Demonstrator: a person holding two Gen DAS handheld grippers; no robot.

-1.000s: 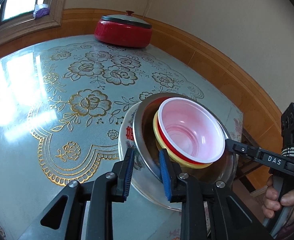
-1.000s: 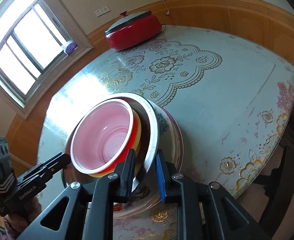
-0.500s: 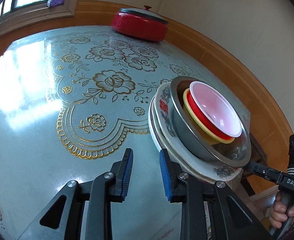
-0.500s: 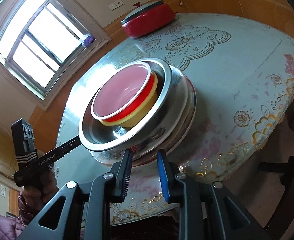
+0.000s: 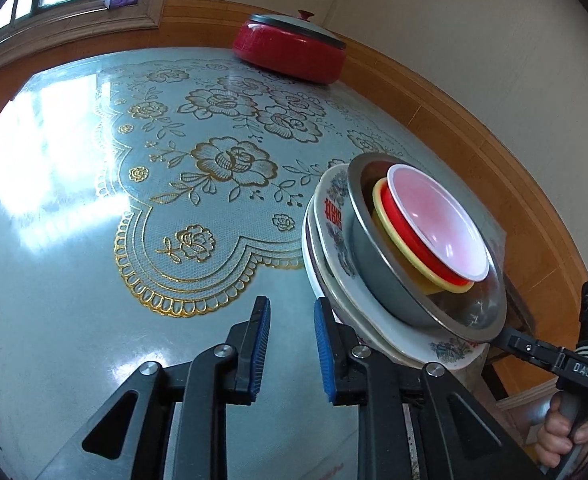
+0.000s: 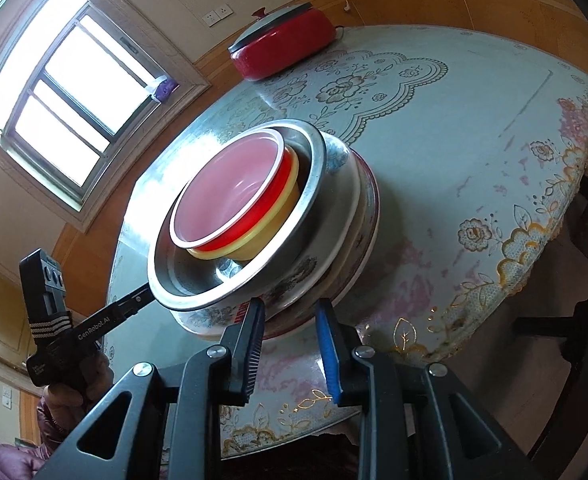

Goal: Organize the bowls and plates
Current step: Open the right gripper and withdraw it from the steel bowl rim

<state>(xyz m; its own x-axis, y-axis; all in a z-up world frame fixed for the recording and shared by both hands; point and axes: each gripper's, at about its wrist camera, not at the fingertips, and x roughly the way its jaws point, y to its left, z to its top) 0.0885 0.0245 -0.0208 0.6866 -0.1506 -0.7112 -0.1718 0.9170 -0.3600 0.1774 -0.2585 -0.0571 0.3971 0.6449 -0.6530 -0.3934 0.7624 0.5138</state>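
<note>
Steel bowl point(image 6: 322, 184) with the nested plastic bowls point(image 6: 229, 196) is sitting on the flowered plates point(image 5: 334, 216) near the edge of the surface point(image 5: 73, 240), so we are judging the stack set down. Left gripper point(image 5: 291, 304) jaws have just been closing on nothing; right gripper point(image 6: 289, 304) jaws are standing apart by the plate rim, pinching nothing. We are advising backing both straight out, without nudging the leaning bowls.
</note>
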